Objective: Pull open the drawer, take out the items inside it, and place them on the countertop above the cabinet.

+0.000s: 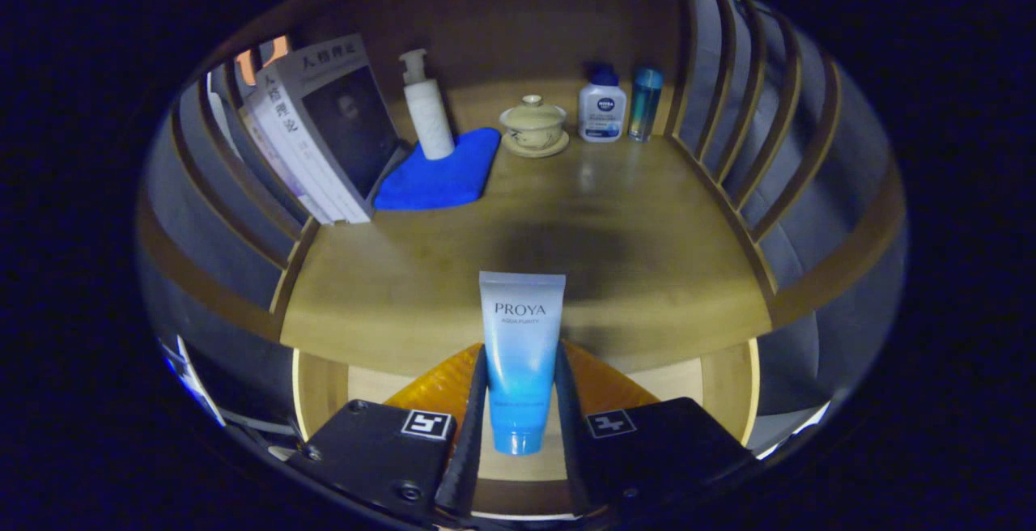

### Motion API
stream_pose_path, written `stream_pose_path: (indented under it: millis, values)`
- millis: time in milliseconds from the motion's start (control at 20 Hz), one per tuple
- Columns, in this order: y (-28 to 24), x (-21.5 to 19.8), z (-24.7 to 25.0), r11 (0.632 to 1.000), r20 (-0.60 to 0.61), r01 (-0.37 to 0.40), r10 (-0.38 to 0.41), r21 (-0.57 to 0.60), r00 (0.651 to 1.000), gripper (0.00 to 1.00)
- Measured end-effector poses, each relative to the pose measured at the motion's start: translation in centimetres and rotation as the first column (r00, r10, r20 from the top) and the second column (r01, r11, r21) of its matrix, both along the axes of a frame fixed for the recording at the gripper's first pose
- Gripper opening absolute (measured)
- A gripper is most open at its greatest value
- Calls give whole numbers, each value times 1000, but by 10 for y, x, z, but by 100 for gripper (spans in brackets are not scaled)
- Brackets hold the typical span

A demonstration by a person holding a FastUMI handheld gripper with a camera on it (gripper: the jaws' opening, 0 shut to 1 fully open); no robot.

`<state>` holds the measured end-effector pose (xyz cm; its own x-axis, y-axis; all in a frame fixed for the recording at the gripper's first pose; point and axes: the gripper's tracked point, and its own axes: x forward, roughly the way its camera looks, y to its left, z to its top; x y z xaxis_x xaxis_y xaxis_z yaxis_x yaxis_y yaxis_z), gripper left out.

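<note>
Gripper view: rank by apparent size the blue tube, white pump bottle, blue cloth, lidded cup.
1. Blue tube, clamped in the hand-held gripper; nearness inflates it.
2. Blue cloth.
3. White pump bottle and lidded cup: too close to rank.

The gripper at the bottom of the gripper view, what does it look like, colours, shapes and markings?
The gripper has two thin, dark, flat fingers rising from two blocky black housings with rounded corners. Each housing carries a small square black-and-white marker tag on its top face, and round screw heads show on the left housing. No cables or sleeves are visible.
</note>
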<state>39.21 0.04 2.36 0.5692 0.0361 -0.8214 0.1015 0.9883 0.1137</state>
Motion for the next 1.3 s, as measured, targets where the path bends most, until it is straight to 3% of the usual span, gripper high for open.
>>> stream_pose_path:
  millis: [500,750,950,1050,1150,1300]
  values:
    - [-21,49,-19,993,-16,-3,1,-121,1000,48]
    - [-20,59,-31,998,15,30,-29,-55,999,54]
    - [-18,49,-14,996,106,85,-87,16,991,63]
    - [-13,33,-3,994,155,92,-100,58,983,63]
    - [-4,11,7,992,186,66,-86,111,979,65]
    - [-2,-23,27,997,276,15,-36,76,960,65]
